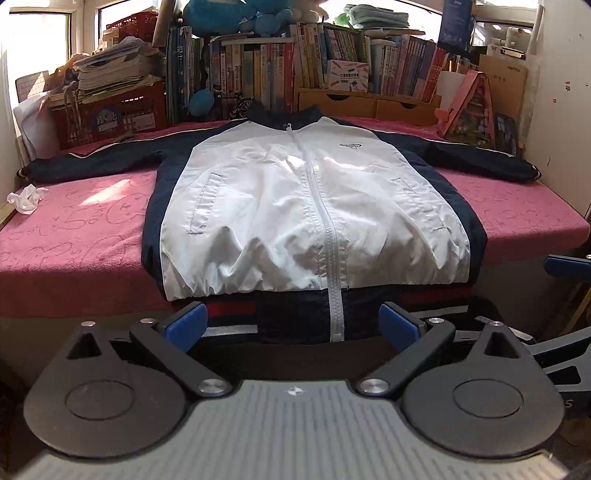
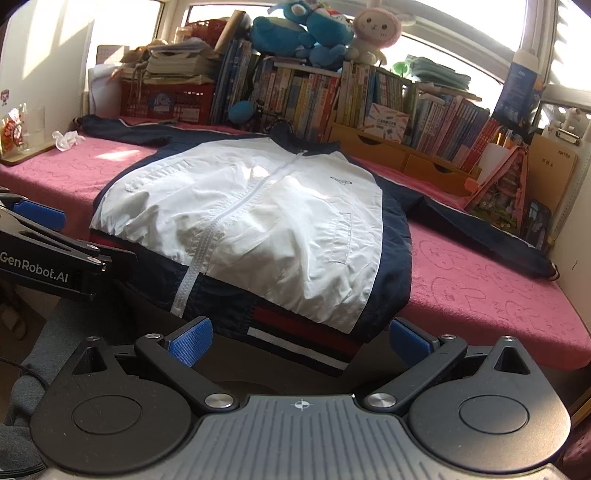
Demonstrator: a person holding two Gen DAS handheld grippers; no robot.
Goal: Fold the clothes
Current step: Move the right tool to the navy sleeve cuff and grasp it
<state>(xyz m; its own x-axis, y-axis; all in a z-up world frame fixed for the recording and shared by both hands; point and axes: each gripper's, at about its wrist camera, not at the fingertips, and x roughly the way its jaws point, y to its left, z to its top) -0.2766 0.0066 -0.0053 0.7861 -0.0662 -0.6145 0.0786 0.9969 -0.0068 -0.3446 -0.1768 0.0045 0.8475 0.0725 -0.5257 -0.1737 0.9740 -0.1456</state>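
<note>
A white and navy zip jacket [image 1: 295, 206] lies face up on the pink cloth [image 1: 85, 229], sleeves spread to both sides, its striped hem hanging over the front edge. My left gripper [image 1: 291, 325] hovers open just before the hem, blue pads wide apart, nothing between them. In the right wrist view the jacket [image 2: 266, 221] runs diagonally, and my right gripper [image 2: 299, 341] stands open in front of the hem's right corner, holding nothing. The left gripper [image 2: 40, 218] shows at that view's left edge.
A row of books [image 1: 295, 70], a red crate [image 1: 110, 114] with papers, wooden drawers [image 1: 369, 103] and plush toys [image 2: 306, 33] line the back. A crumpled tissue [image 1: 26, 197] lies at the left. A pink bag [image 1: 469, 110] leans at the right by the wall.
</note>
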